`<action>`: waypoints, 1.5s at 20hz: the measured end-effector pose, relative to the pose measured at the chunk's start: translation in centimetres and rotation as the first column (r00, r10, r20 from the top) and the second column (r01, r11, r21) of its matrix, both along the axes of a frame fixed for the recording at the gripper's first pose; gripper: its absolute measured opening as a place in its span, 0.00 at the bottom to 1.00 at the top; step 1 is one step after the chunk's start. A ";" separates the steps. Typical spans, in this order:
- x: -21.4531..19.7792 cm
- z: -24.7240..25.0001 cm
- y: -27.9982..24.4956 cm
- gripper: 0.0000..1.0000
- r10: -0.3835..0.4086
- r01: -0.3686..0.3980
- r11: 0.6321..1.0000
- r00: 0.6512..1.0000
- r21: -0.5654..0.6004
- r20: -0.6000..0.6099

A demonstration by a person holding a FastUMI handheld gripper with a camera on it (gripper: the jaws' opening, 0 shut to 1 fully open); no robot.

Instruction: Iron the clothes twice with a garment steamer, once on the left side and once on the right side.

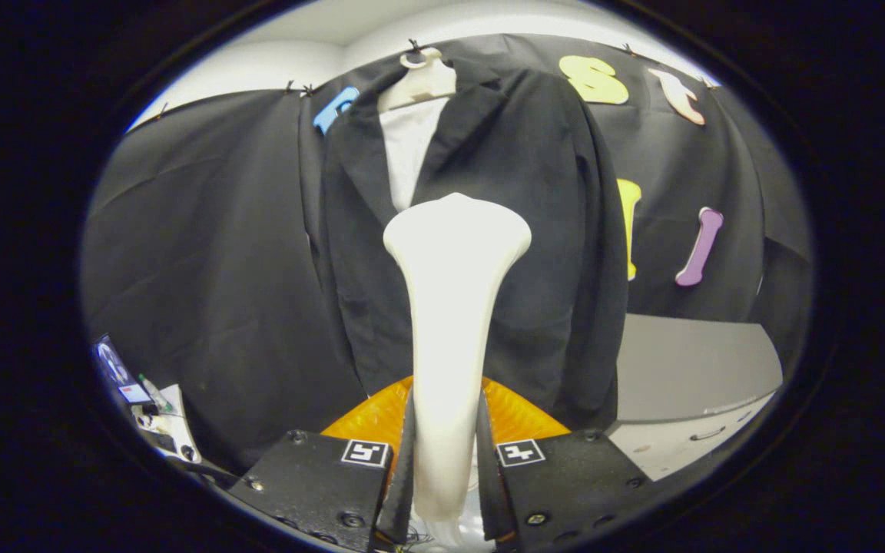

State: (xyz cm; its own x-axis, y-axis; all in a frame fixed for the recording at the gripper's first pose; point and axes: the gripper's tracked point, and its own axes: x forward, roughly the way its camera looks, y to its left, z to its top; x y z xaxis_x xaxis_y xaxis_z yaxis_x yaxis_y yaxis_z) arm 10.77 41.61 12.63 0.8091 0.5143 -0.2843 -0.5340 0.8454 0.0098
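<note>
The garment steamer [454, 307] was white and smooth. It stood upright between the two fingers of the gripper [446, 461], which pressed on its thin handle from both sides. Its top got wide, like a flat bell, and it pointed up at the jacket [504, 192]. The jacket was black and hung on a pale hanger [418, 77] against the booth's wall, just beyond the steamer. It hung open at the front, with a white shirt [406, 153] showing inside.

Jacket [519, 230] hem hidden behind steamer [450, 307]; steamer's base cut off, perhaps below the jaws.
</note>
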 end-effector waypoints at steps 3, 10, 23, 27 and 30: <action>-0.2 3.1 2.3 0.38 0.034 -0.035 0.999 0.998 0.019 0.054; -2.4 8.5 7.5 0.38 0.108 -0.115 0.992 0.984 0.045 0.144; -0.4 13.6 16.9 0.38 0.149 -0.157 0.988 0.962 0.015 0.228; 1.1 12.8 18.4 0.38 0.136 -0.141 0.990 0.967 0.007 0.218; 2.3 11.8 18.9 0.38 0.135 -0.133 0.991 0.970 -0.025 0.204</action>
